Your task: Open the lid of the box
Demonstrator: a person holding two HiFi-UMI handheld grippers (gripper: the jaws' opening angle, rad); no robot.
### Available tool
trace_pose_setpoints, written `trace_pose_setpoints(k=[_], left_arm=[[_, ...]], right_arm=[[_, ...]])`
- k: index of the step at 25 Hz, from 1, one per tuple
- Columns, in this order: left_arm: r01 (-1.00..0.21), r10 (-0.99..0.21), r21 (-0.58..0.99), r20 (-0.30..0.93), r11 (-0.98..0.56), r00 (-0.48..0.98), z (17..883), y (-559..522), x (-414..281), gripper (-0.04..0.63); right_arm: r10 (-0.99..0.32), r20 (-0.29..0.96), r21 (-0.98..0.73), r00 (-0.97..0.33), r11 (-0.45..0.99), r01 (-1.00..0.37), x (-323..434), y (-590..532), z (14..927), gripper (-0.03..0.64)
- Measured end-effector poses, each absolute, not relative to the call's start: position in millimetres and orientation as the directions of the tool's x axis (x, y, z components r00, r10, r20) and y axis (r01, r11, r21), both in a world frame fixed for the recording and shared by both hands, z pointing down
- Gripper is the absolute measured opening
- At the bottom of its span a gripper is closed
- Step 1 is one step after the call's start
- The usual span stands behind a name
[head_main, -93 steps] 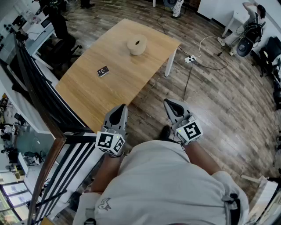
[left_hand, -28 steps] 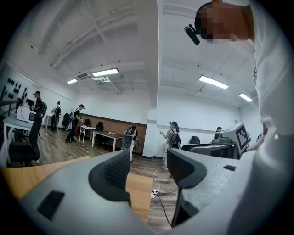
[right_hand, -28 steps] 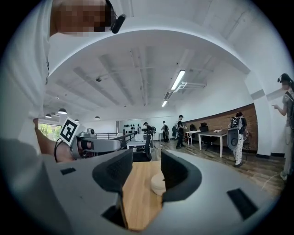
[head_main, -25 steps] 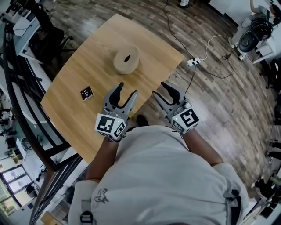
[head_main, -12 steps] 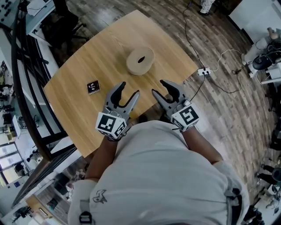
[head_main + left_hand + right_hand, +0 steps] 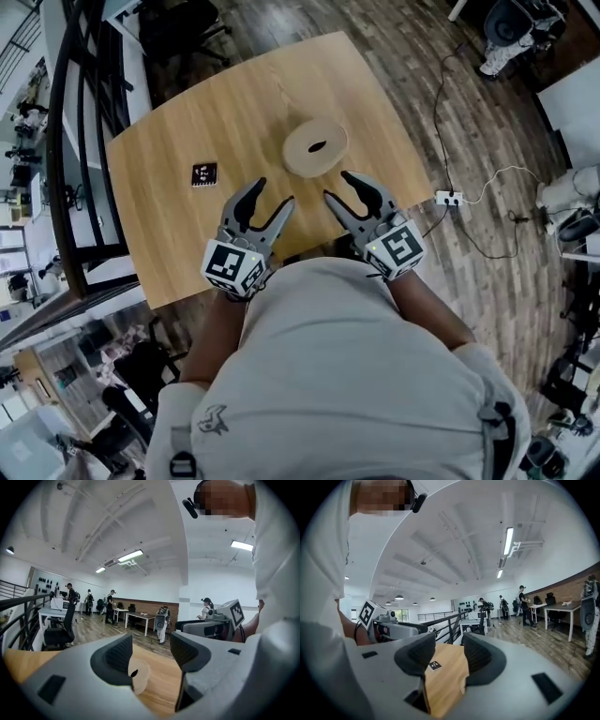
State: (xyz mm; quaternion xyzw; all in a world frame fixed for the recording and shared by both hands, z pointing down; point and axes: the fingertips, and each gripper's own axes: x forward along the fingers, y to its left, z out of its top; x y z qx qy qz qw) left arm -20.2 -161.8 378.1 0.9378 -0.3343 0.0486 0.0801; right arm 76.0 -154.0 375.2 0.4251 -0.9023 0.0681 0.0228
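Note:
A round pale wooden box [image 6: 315, 147] with a dark hole in its lid sits on the light wooden table [image 6: 216, 122], towards its right side. In the left gripper view the box [image 6: 138, 676] shows low between the jaws, some way ahead. My left gripper [image 6: 270, 199] hovers over the table's near edge, open and empty. To its right, just below the box, my right gripper [image 6: 337, 187] is also open with nothing in it. Both stand apart from the box.
A small black square marker tag [image 6: 203, 173] lies on the table left of the box, also visible as the tag [image 6: 435, 665] between the right jaws. A black railing [image 6: 70, 141] runs at the left. A power strip [image 6: 448, 198] and cable lie on the floor at the right.
The view has swung round so the table sits more squarely ahead; the box now lies just beyond both grippers. Both grippers stay open, held at about the same spacing.

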Motion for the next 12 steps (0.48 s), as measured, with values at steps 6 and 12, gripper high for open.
trace_pose_setpoints(k=[6, 12], left_arm=[[-0.712, -0.696, 0.088, 0.160, -0.696, 0.700, 378, -167, 6, 0.242], [-0.780, -0.764, 0.062, 0.169, -0.623, 0.623, 377, -166, 12, 0.244]], right_arm=[[-0.676, 0.094, -0.113, -0.731, 0.722, -0.683, 101, -179, 377, 0.198], [-0.598, 0.096, -0.109, -0.796, 0.788, -0.606, 113, -188, 381, 0.198]])
